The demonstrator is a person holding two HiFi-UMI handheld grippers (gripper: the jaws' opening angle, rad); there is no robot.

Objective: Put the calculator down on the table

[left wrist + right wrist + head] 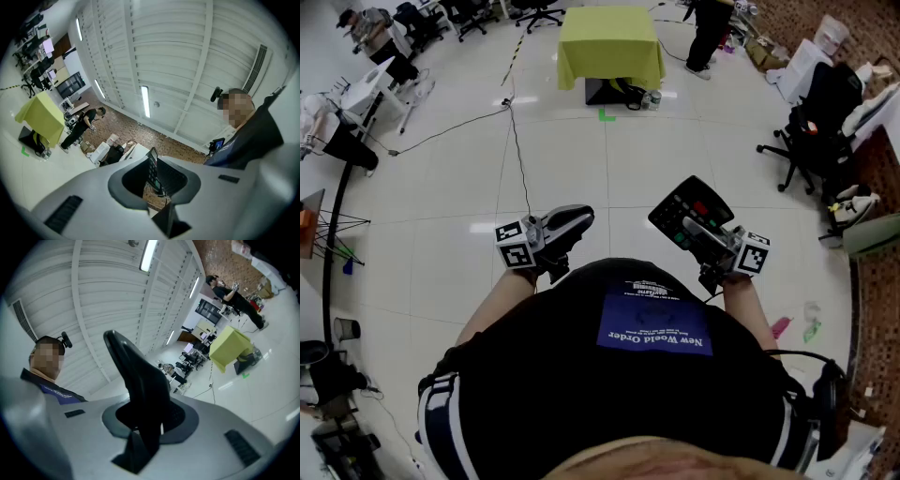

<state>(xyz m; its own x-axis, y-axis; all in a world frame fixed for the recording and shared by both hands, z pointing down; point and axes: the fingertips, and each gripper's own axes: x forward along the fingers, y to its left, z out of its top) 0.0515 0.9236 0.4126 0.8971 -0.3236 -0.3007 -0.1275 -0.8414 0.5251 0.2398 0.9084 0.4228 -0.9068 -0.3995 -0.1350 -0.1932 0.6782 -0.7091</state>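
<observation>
A black calculator (687,210) with a red key is held up in front of my chest, my right gripper (705,232) shut on its lower edge. In the right gripper view the calculator (139,380) rises dark and tilted out of the jaws, which point slightly upward. My left gripper (572,223) hangs beside it at the left, shut with nothing in it. In the left gripper view the calculator (152,169) shows edge-on beyond the jaws. The table with the yellow-green cloth (609,42) stands far ahead across the floor.
A black cable (517,141) runs over the white tiled floor toward the table. A green tape mark (607,114) and a dark box (614,92) lie at the table's foot. A person (708,33) stands at its right. Office chairs (811,131) and clutter line the right wall.
</observation>
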